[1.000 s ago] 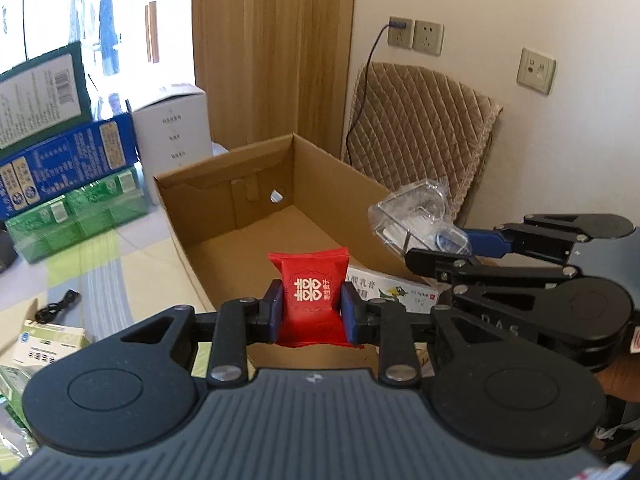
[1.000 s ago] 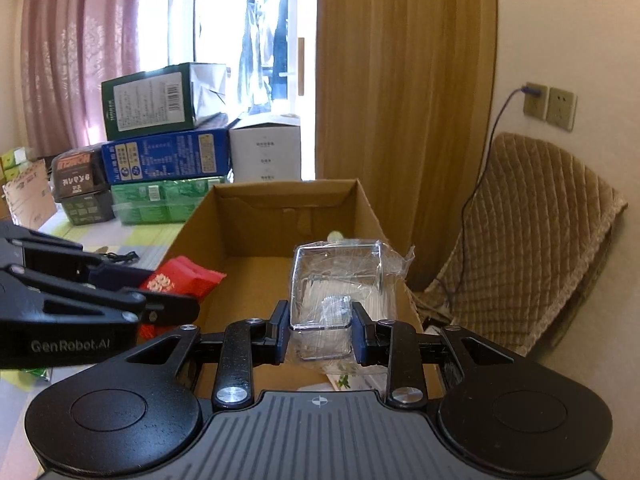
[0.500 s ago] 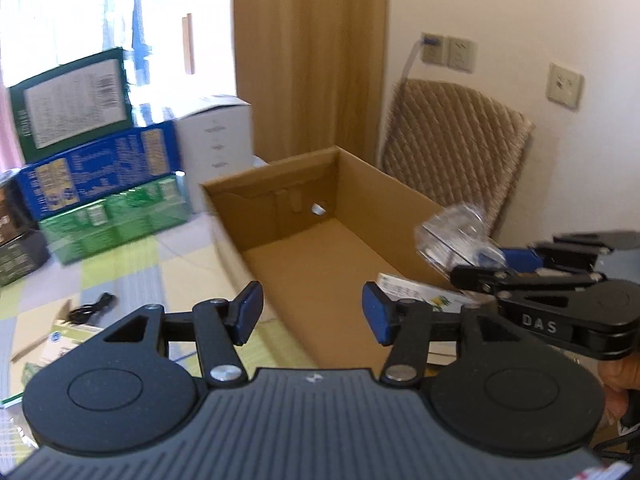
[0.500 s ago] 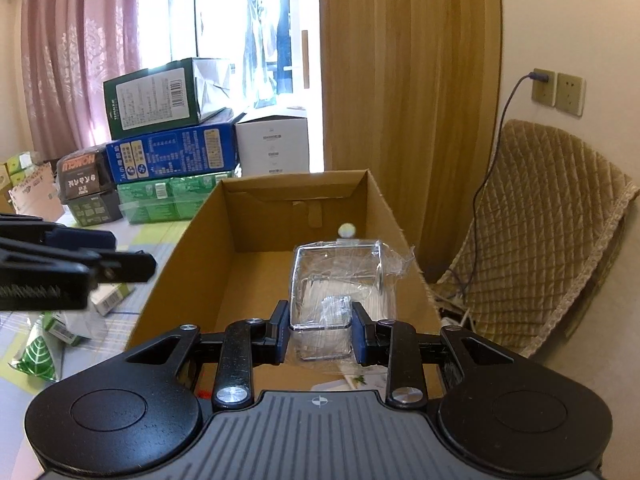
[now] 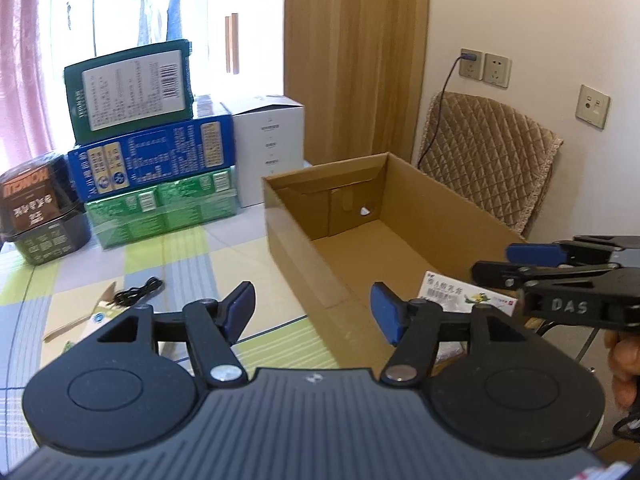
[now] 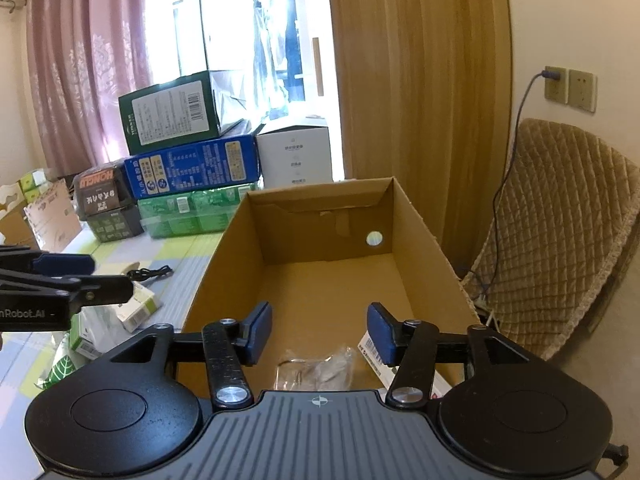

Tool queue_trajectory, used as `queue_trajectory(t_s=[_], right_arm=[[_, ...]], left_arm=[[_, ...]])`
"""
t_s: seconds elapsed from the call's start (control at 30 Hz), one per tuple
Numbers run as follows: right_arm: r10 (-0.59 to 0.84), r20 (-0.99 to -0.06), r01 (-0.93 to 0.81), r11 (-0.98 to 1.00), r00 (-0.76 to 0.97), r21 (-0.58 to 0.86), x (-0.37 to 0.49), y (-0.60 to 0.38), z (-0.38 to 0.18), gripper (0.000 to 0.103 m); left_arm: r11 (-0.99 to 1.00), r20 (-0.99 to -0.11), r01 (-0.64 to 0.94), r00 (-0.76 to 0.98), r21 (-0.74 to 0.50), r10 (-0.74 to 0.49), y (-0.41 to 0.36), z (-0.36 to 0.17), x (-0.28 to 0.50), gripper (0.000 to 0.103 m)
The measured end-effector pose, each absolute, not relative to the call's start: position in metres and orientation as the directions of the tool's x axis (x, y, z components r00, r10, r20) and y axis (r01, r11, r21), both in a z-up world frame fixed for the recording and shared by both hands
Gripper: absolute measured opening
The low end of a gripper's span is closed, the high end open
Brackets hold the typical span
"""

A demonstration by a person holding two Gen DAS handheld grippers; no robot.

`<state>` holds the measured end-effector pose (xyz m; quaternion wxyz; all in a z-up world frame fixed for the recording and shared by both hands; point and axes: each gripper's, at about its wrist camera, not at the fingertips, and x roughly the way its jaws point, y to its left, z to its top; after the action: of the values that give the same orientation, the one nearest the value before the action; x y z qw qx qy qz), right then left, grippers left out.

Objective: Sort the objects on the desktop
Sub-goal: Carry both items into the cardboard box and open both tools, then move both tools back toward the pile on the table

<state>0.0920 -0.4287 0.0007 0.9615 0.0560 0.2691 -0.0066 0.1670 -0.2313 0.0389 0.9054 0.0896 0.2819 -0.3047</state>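
Note:
An open cardboard box [image 5: 440,216] [image 6: 416,232] stands on the table. My left gripper [image 5: 314,312] is open and empty, near the box's left near corner. My right gripper [image 6: 320,332] is open and empty over the box's near end; it also shows at the right of the left wrist view [image 5: 532,260]. A clear plastic packet [image 6: 316,368] lies on the box floor below the right gripper. A white medicine carton [image 5: 464,294] [image 6: 372,354] lies beside it in the box. The red packet is hidden.
Stacked green, blue and white boxes [image 5: 152,160] [image 6: 192,168] stand at the table's far side. A black cable [image 5: 138,292] [image 6: 152,272] and small cartons [image 6: 136,308] lie left of the box. A quilted chair [image 5: 488,160] [image 6: 560,232] stands right of it.
The left gripper let go of the red packet and drew back to the left. The right gripper opened and dropped the clear packet into the box.

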Motion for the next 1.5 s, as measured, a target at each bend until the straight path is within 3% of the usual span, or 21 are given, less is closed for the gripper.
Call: queue_trajectory(t_s=[0.37, 0.47, 0.63, 0.77, 0.9, 1.27, 1.5], right_arm=[[0.118, -0.461, -0.074, 0.991, 0.879, 0.113, 0.085, -0.383, 0.030, 0.066], [0.164, -0.448, -0.120, 0.985, 0.879, 0.125, 0.085, -0.366, 0.034, 0.070], [0.240, -0.431, -0.197, 0.970, 0.870, 0.143, 0.087, -0.336, 0.040, 0.071], [0.284, -0.424, -0.247, 0.959, 0.860, 0.140, 0.090, -0.309, 0.044, 0.073], [0.298, -0.415, -0.273, 0.955, 0.860, 0.120, 0.095, -0.284, 0.043, 0.085], [0.315, -0.448, -0.323, 0.944, 0.837, 0.060, 0.098, -0.238, 0.037, 0.085], [0.345, -0.506, -0.373, 0.927, 0.791, 0.049, 0.110, -0.221, 0.004, 0.085]], left_arm=[[0.840, -0.567, 0.543, 0.688, -0.012, -0.453, -0.187, 0.042, 0.167, 0.068], [0.861, -0.575, 0.509, 0.705, 0.004, -0.415, -0.168, 0.044, 0.166, 0.069], [0.905, -0.555, 0.425, 0.760, 0.029, -0.339, -0.129, 0.058, 0.156, 0.080], [0.941, -0.541, 0.337, 0.799, 0.044, -0.261, -0.095, 0.057, 0.148, 0.083], [0.956, -0.560, 0.285, 0.803, 0.063, -0.203, -0.068, 0.040, 0.147, 0.083], [0.973, -0.553, 0.225, 0.818, 0.057, -0.157, -0.019, 0.015, 0.156, 0.087], [0.983, -0.571, 0.179, 0.812, 0.047, -0.121, 0.001, 0.009, 0.168, 0.087]])
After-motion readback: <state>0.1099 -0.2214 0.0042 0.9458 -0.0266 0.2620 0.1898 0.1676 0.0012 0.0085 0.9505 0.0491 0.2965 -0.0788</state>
